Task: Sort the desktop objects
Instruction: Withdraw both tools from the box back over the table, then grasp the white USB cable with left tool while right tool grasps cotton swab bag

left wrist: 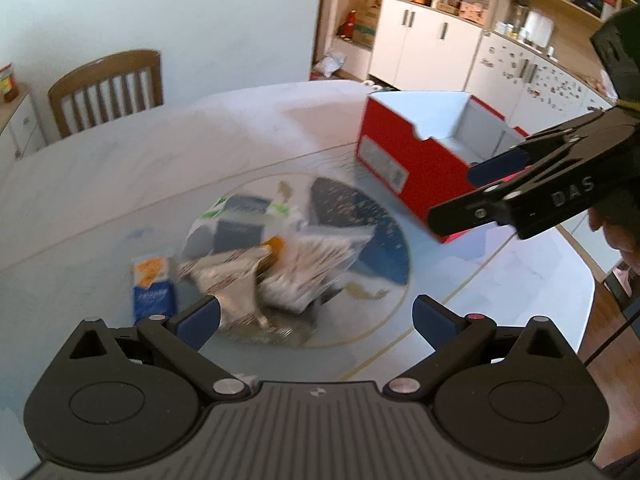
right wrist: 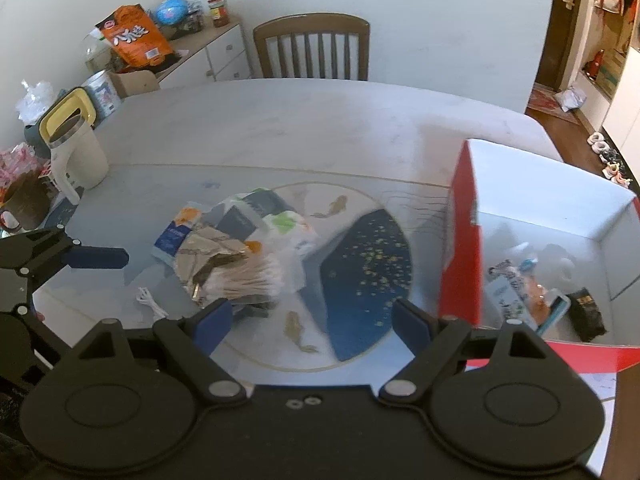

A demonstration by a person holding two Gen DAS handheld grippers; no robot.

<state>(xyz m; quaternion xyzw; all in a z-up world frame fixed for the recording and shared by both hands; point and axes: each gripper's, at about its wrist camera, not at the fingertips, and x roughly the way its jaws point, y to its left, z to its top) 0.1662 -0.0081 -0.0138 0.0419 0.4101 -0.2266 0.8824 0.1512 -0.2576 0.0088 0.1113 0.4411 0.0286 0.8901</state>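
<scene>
Both empty, both with jaws wide apart: left hand-held gripper [left wrist: 316,316] and right hand-held gripper [right wrist: 312,318], hovering above the tabletop [right wrist: 280,128]. Near the middle, on the round printed mat [right wrist: 360,264], a loose pile: bag of cotton swabs [right wrist: 250,280], crumpled foil packet [right wrist: 208,250], tissue pack [right wrist: 276,224], small blue and orange packet [right wrist: 176,232]. White cable [right wrist: 146,300] just beside the pile, toward the near edge. Red box [right wrist: 460,248] toward the right edge, already holding a few small things.

Likely risks: dragging neighbours along when pinching one overlapping item; slipping of the thin plastic bag from the pads; bumping the box wall during transfer, given how close the right hand-held gripper is.
</scene>
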